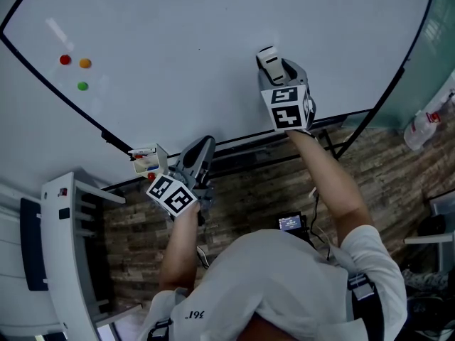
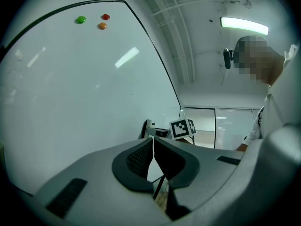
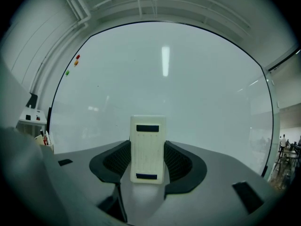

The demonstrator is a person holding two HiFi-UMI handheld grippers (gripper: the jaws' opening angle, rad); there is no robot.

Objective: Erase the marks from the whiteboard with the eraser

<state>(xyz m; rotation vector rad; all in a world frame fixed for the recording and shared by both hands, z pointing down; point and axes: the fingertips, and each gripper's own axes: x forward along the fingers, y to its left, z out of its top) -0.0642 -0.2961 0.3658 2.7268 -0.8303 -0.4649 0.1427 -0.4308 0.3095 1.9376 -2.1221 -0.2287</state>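
The whiteboard [image 1: 213, 41] fills the upper head view and looks almost clean, with one tiny dark dot [image 1: 199, 48] on it. My right gripper [image 1: 271, 61] is raised at the board's lower middle, shut on a white eraser [image 1: 267, 57]. In the right gripper view, the eraser [image 3: 147, 131] stands upright between the dark pads [image 3: 117, 161] and faces the whiteboard [image 3: 178, 69]. My left gripper [image 1: 205, 146] hangs lower, by the board's bottom rail, with its jaws closed together on nothing. In its own view, the left gripper [image 2: 153, 141] points along the whiteboard [image 2: 70, 102].
Red [image 1: 65, 60], orange [image 1: 85, 63] and green [image 1: 82, 86] magnets sit on the board's left part. A small box of markers [image 1: 146, 160] rests on the bottom rail. A white cabinet [image 1: 64, 254] stands at the left, and a spray bottle [image 1: 425, 123] at the right.
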